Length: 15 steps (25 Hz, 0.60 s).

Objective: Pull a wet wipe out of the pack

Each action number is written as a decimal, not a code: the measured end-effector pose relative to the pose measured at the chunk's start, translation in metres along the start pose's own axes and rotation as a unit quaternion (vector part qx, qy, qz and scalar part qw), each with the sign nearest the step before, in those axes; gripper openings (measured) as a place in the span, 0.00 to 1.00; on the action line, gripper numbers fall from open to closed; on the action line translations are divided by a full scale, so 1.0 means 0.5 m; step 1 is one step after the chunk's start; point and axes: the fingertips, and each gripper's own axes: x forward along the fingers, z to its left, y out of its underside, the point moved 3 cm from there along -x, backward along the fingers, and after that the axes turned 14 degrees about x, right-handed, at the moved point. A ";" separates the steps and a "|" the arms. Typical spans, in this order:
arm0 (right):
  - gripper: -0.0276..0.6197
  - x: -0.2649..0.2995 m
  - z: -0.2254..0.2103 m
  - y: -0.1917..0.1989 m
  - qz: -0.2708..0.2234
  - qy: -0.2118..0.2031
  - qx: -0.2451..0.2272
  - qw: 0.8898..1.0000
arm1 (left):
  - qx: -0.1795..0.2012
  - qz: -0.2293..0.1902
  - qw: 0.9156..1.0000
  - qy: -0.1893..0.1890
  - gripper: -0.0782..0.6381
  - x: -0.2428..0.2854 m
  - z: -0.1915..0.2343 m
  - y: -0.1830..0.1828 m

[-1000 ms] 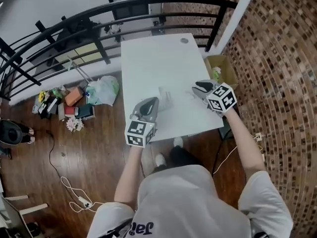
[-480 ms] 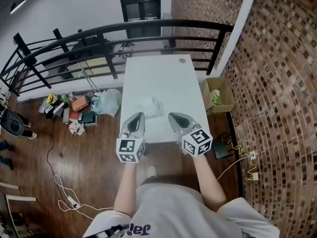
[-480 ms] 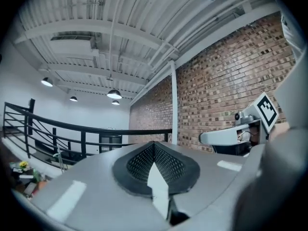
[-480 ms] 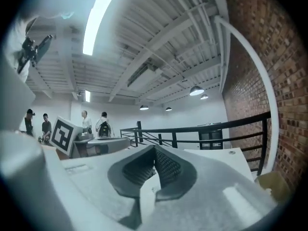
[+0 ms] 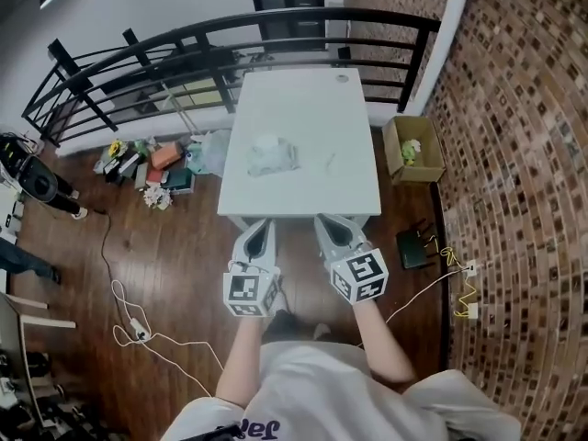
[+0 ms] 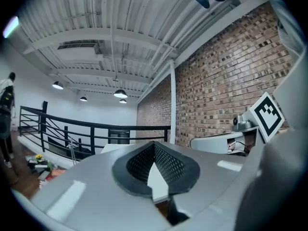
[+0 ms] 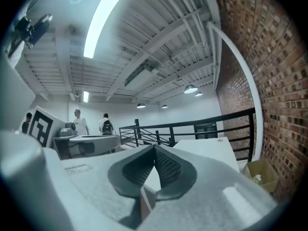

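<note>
Crumpled white wet-wipe pack (image 5: 271,158) lies long axis roughly left-right on the white counter (image 5: 308,108), between black railing (image 5: 184,58) and brick wall (image 5: 514,108). Left tongs (image 5: 261,225) are clenched, empty; right tongs (image 5: 328,220) have just clenched, empty.

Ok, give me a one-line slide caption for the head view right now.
Left gripper and right gripper, jaws shut and empty, held short of the white table bearing the wet wipe pack.

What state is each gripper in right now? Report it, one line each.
Left gripper: shut, jaws together, holding nothing.
Right gripper: shut, jaws have just closed, holding nothing.
</note>
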 end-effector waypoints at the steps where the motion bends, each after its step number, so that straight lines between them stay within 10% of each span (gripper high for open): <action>1: 0.03 -0.008 0.013 -0.002 0.001 -0.002 -0.008 1.000 | -0.001 0.002 1.000 -0.007 0.13 -0.015 0.003 -0.006; 15: 0.03 -0.038 0.161 -0.046 -0.030 -0.006 -0.064 0.997 | 0.014 -0.056 0.998 -0.031 0.13 -0.133 0.071 -0.101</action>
